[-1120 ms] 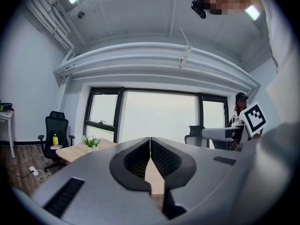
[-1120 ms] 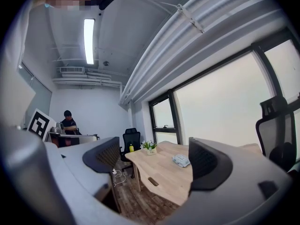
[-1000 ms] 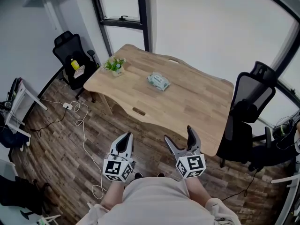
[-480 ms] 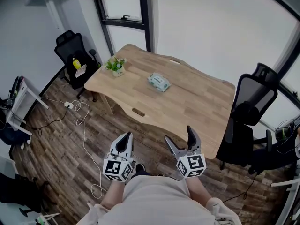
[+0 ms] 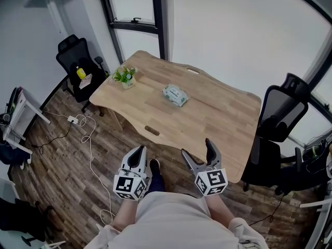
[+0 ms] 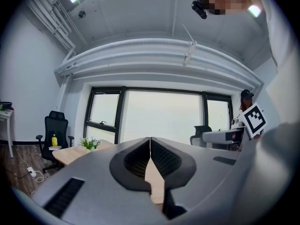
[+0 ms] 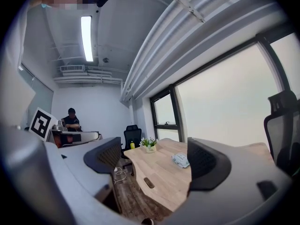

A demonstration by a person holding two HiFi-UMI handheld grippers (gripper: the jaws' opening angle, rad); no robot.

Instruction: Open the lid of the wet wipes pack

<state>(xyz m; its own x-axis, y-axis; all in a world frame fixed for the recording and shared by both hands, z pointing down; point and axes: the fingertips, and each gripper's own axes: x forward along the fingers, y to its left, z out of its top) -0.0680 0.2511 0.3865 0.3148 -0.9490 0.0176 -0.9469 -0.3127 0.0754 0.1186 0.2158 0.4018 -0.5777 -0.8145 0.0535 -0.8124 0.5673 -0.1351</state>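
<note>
Your table (image 5: 207, 118) is pale wood with a smooth, matt finish and faint plank seams. The floor (image 5: 62, 160) under it is darker wood-look planking, streaked and rougher in grain. The wet wipes pack (image 5: 175, 94) looks like soft plastic film with a slight sheen. Your left gripper (image 5: 139, 152) and right gripper (image 5: 197, 148) are smooth, matt grey plastic, and the right one's pads (image 7: 201, 162) are black with a fine ribbed texture. The marker cube (image 5: 129, 187) carries flat, matt black-and-white print. The office chair (image 5: 280, 113) at your right has a black mesh back. The window frame (image 5: 136, 25) looks like dark painted metal. Your shirt (image 5: 174, 222) is pale, soft cloth.
</note>
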